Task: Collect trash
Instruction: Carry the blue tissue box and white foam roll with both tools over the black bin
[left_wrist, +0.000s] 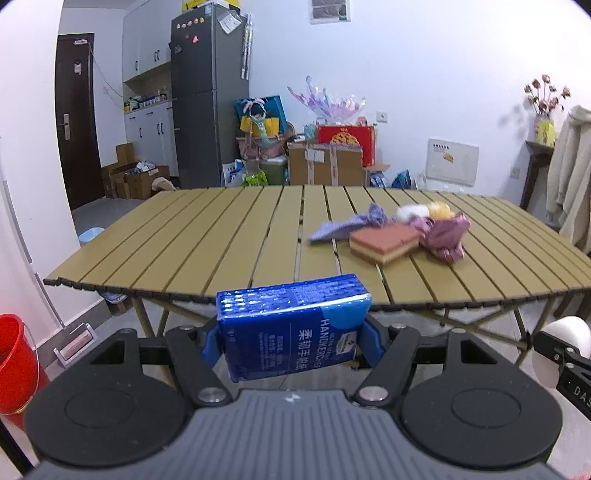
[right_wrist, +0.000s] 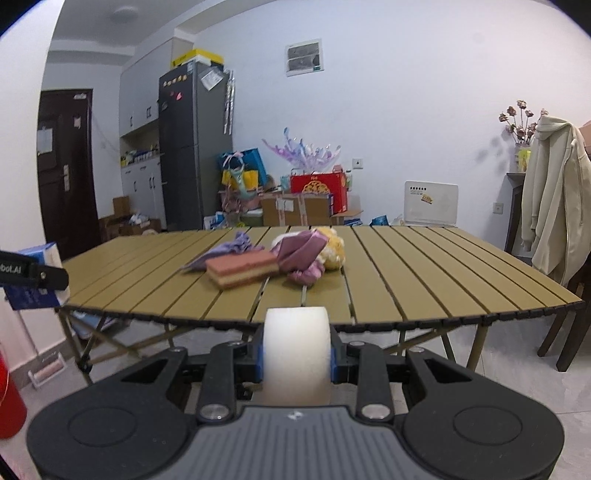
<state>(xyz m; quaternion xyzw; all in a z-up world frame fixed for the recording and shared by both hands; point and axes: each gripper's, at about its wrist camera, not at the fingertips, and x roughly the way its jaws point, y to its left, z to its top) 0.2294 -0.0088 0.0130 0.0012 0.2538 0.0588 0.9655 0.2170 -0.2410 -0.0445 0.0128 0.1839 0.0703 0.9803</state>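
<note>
- Far left on the floor there's a red bucket (left_wrist: 14, 365), down by the wall, well short of the table.
- Next over, the left gripper (left_wrist: 291, 341) is clamped on a blue pack of handkerchief tissues (left_wrist: 291, 328). The pack sits crosswise between the blue pads, tilted a bit, and is held in the air in front of the near edge of the tabletop (left_wrist: 207, 236), not over it.
- The slatted tan tabletop is mostly bare on its left half.
- Middle to right of the tabletop is a little heap: a purple cloth (left_wrist: 347, 223) lying flat, and touching it a pink-and-yellow sponge block (left_wrist: 384, 242) with the pink side up.
- Just right of the sponge, touching it, is a crumpled pinkish-purple wrapper or bag (left_wrist: 443, 234), and behind that something yellow and white, fluffy-looking (left_wrist: 424, 211). Can't really tell what that one is, it's blurry.
- The right gripper (right_wrist: 296, 360) is squeezed shut on a white roll (right_wrist: 296, 354), maybe tape or paper, held upright between its pads, also hanging in front of the near table edge rather than above it.
- Far right, a cream hoodie (right_wrist: 554, 206) is draped over a dark chair beside the table.
</note>
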